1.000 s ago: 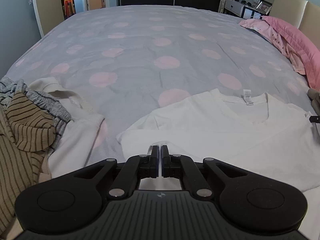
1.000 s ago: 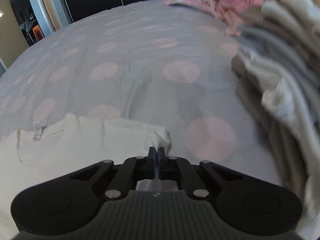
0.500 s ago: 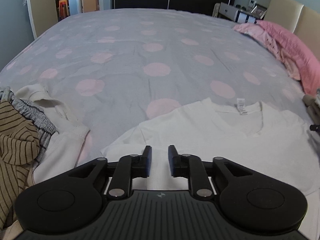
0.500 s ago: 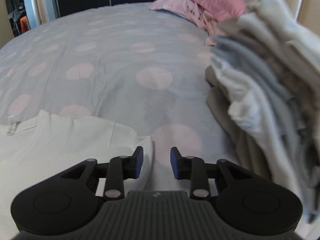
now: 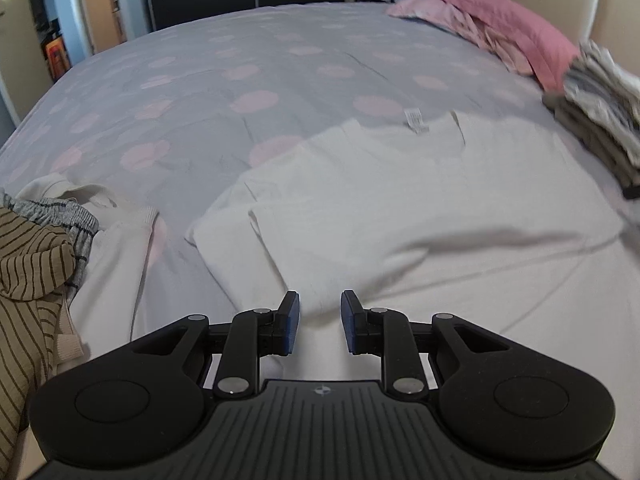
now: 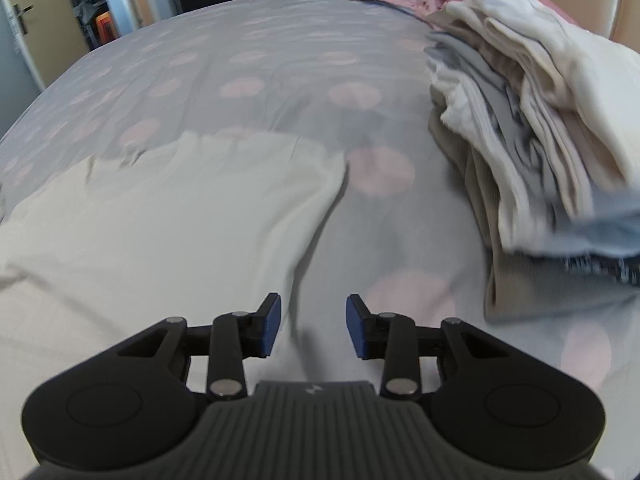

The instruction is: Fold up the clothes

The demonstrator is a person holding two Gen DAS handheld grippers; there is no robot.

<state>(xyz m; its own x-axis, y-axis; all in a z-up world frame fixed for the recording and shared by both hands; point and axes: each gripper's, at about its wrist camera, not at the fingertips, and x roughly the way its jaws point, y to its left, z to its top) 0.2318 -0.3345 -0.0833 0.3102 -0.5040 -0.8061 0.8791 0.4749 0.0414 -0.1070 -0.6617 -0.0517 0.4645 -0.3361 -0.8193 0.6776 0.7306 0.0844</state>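
A wide bed (image 5: 280,80) under a grey cover with pink dots fills both views. On it, in front of the grippers, a white T-shirt (image 5: 420,208) lies spread flat, its neck and label (image 5: 416,119) toward the far side and one sleeve folded in over the body on the left. Soft creases run across its lower part. To its right stands a stack of folded clothes (image 6: 532,128) in whites, beiges and greys, apart from the shirt's edge with bare cover between them. To the shirt's left lies a loose heap of unfolded garments (image 5: 44,256), striped brown, grey and cream.

The left gripper (image 5: 319,320) hangs over the shirt's near left part with its fingers apart; the cloth lies below the blue pads, not pinched. The right gripper (image 6: 313,326) has its fingers opening, apart over the shirt's right edge (image 6: 316,232), which runs below the gap; nothing is clamped between them.
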